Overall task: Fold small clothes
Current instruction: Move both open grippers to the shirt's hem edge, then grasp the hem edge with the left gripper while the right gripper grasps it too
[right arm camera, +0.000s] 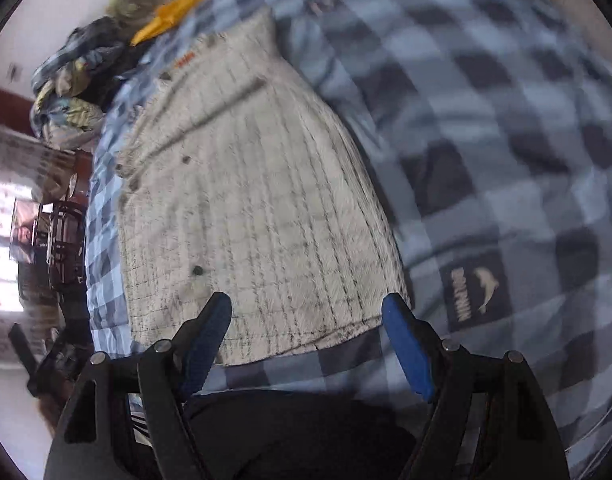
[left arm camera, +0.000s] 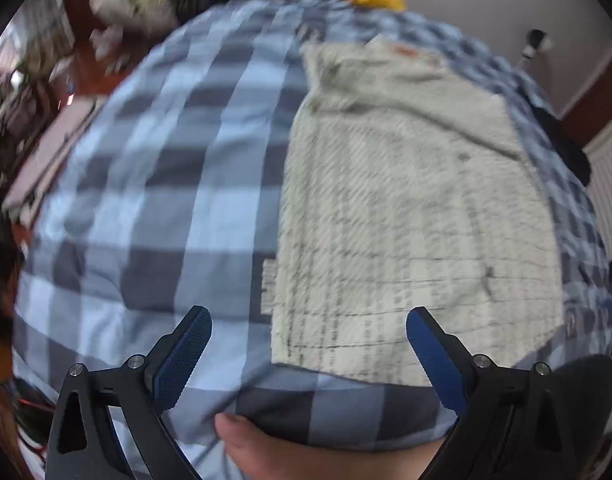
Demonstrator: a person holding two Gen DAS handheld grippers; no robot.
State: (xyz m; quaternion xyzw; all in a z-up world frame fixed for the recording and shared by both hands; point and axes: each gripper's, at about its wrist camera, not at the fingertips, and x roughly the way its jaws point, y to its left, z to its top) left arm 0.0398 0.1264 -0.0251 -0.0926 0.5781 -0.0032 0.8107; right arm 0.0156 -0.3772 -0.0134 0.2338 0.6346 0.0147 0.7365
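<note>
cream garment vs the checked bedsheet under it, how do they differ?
The cream garment is off-white with thin dark grid lines; the checked sheet has broad blue, grey and pale squares. The garment looks fuzzy and ribbed, while the sheet looks smooth and creased. The garment covers only a patch, with the sheet extending past it on every visible side. Both lie spread flat, and both open grippers, left and right, hold neither.

One cream garment (left arm camera: 418, 208), one checked sheet (left arm camera: 177, 184).
</note>
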